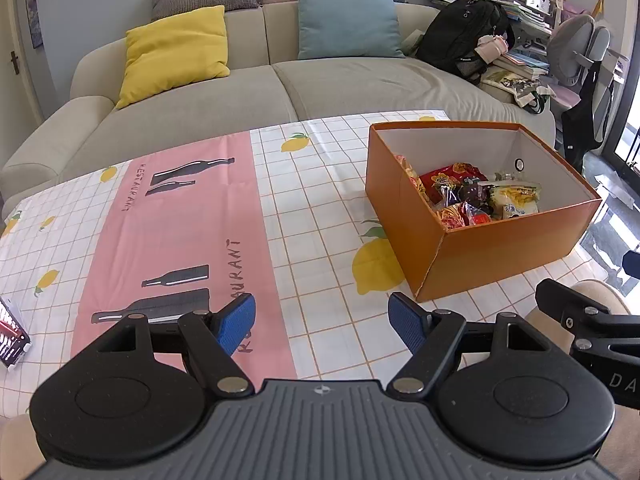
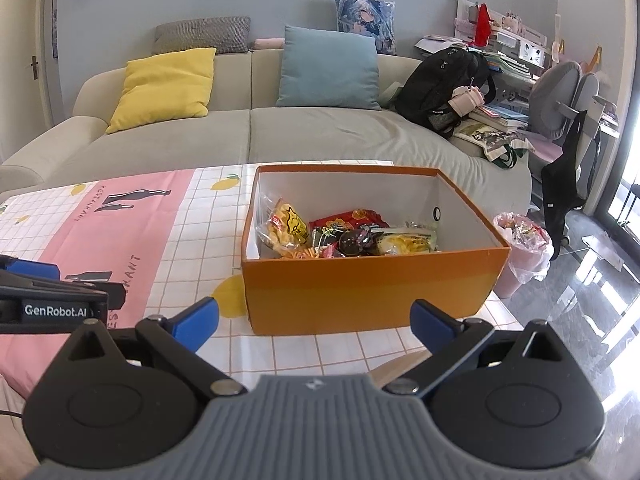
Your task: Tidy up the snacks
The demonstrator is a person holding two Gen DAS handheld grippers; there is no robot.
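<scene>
An orange cardboard box stands on the table at the right and holds several snack packets. It also shows in the right wrist view, with the snack packets inside. My left gripper is open and empty, low over the tablecloth, left of the box. My right gripper is open and empty, just in front of the box's near wall. One dark snack packet lies at the table's far left edge.
A checked and pink tablecloth covers the table. A beige sofa with cushions stands behind it. A black backpack sits on the sofa's right end. A pink bin stands on the floor right of the table.
</scene>
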